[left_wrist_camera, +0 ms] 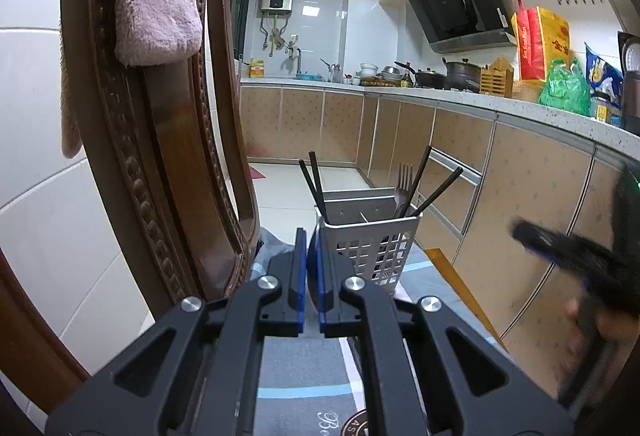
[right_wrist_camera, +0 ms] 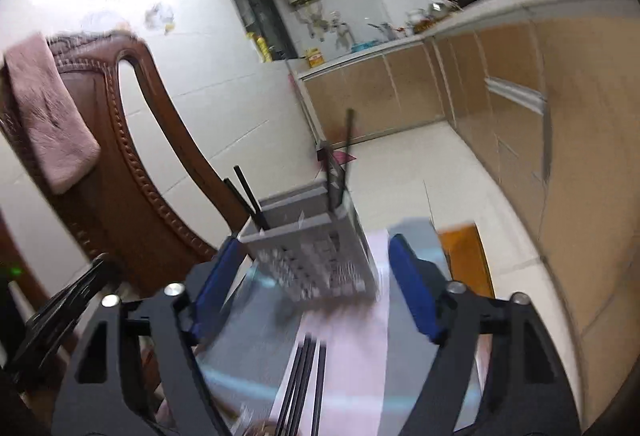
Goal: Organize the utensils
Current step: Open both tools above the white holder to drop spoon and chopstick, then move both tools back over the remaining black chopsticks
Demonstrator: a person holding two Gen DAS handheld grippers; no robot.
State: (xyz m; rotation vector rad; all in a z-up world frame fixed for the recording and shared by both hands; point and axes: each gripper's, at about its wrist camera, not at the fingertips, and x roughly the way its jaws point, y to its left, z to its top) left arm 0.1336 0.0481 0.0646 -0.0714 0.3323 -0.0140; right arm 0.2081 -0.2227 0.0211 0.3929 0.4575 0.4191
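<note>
The grey perforated plastic utensil caddy (right_wrist_camera: 316,248) stands upright on the cloth-covered tabletop (left_wrist_camera: 296,368), and everything here is placed from it. Inside it, one pair of black chopsticks (left_wrist_camera: 314,181) leans out of the compartment nearest the carved brown wooden chair (left_wrist_camera: 160,155); a steel fork (left_wrist_camera: 404,185) and more dark chopsticks (left_wrist_camera: 434,187) lean out of the opposite compartment.

The right claw (right_wrist_camera: 320,288) is spread wide with nothing between its blue pads; the caddy sits straight beyond the gap. On the near side of the caddy, under this claw, a loose bundle of black chopsticks (right_wrist_camera: 304,384) lies flat on a pale pink mat (right_wrist_camera: 360,316), long axis pointing toward the caddy and so running along the claw's own line, not across it. That bundle looks like the next thing to collect, and the right claw is plainly the nearer one. Since its pads already flank the sticks' sides, a straight drop should do.

The left claw (left_wrist_camera: 312,256) is pressed together on nothing, hovering just short of the caddy's chair-side corner.

Room is tight toward the chair; the tabletop edge runs past the caddy's other side, with open floor beyond.
</note>
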